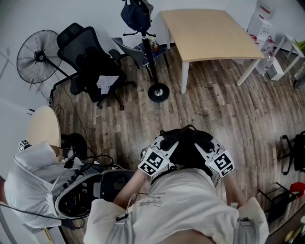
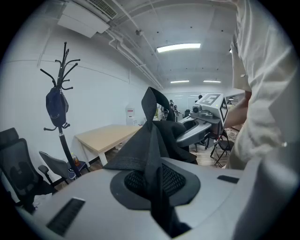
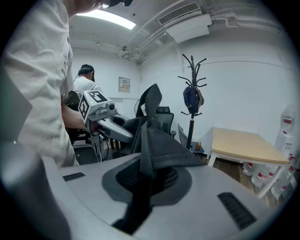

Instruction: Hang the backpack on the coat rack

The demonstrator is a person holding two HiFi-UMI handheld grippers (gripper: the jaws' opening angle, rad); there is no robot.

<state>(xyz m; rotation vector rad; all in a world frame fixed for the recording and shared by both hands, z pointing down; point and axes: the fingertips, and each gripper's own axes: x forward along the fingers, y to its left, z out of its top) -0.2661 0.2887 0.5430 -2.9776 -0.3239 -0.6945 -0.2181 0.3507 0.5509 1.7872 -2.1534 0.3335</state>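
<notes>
The black backpack (image 1: 187,143) hangs in front of me, held up by its straps between both grippers. My left gripper (image 1: 171,145) is shut on a black strap (image 2: 152,140), which runs up out of its jaws. My right gripper (image 1: 204,147) is shut on another black strap (image 3: 149,136). Each gripper view shows the other gripper across the bag: the right gripper (image 2: 208,117) and the left gripper (image 3: 101,117). The black coat rack (image 1: 145,45) stands ahead on its round base, with a dark blue bag (image 1: 136,14) hanging on it. The rack also shows as the coat rack (image 2: 60,108) and the coat rack (image 3: 192,93).
A light wooden table (image 1: 209,33) stands right of the rack. A black office chair (image 1: 93,62) and a floor fan (image 1: 38,56) are to its left. A person in white (image 1: 33,181) sits at lower left beside an open case (image 1: 83,190). Dark stands (image 1: 290,157) are at the right.
</notes>
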